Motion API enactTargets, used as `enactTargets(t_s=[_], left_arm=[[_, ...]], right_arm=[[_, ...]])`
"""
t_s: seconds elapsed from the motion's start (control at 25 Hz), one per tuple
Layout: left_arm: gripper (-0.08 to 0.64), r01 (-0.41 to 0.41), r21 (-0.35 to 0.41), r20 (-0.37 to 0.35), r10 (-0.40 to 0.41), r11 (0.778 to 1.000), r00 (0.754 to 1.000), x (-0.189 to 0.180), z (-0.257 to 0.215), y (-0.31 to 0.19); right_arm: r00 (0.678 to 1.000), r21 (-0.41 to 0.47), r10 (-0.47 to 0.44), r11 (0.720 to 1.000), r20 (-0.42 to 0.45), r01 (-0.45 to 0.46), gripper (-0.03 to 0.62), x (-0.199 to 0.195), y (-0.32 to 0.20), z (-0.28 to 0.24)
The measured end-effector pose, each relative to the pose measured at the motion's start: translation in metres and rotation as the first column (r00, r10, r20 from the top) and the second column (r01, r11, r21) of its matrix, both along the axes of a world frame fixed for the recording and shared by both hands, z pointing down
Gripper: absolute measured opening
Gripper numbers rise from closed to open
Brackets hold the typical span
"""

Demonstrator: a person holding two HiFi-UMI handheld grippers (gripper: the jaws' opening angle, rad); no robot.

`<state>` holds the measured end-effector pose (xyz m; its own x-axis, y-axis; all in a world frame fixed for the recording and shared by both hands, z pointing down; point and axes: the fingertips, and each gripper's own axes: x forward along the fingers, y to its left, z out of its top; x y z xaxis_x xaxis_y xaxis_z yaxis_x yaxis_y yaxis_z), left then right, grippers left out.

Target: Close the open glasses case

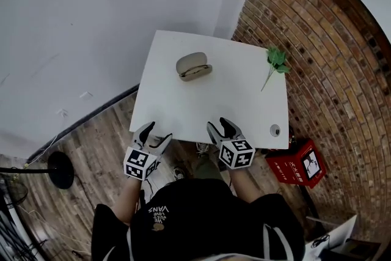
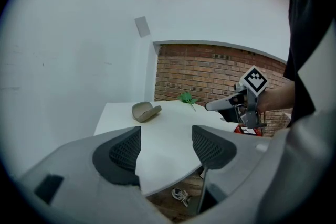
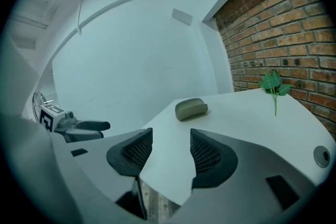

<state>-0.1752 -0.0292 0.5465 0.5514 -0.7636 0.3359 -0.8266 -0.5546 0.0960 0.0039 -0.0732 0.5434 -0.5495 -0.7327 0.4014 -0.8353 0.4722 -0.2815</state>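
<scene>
The taupe glasses case [image 1: 193,66] lies on the far half of the white table [image 1: 183,107] with its lid raised. From the left gripper view the case [image 2: 145,111] shows its open shell; the right gripper view shows the case [image 3: 191,108] from its rounded back. My left gripper [image 1: 156,134] hovers at the table's near edge, jaws apart with nothing between them [image 2: 165,149]. My right gripper [image 1: 221,126] sits beside it over the near edge, also open and empty [image 3: 170,152]. Both are well short of the case.
A green leafy sprig [image 1: 276,61] lies at the table's far right. A round grommet [image 1: 275,129] sits in the near right corner. A brick wall [image 1: 330,58] and a red box [image 1: 296,163] stand on the right, with a white wall behind. A black round stand base [image 1: 60,169] sits on the floor at the left.
</scene>
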Motion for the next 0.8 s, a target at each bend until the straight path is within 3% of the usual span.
enactTargets(t_s=[0.48, 0.8], left_arm=[[0.302, 0.059, -0.002, 0.026, -0.059, 0.998, 0.998, -0.007, 0.001, -0.069], [0.302, 0.048, 0.012, 0.080, -0.048, 0.999, 0.996, -0.001, 0.005, -0.135]], right_arm=[[0.998, 0.004, -0.053, 0.999, -0.018, 0.053, 0.207, 0.002, -0.077, 0.001], [0.993, 0.008, -0.103, 0.995, -0.055, 0.103, 0.207, 0.004, -0.148, 0.003]])
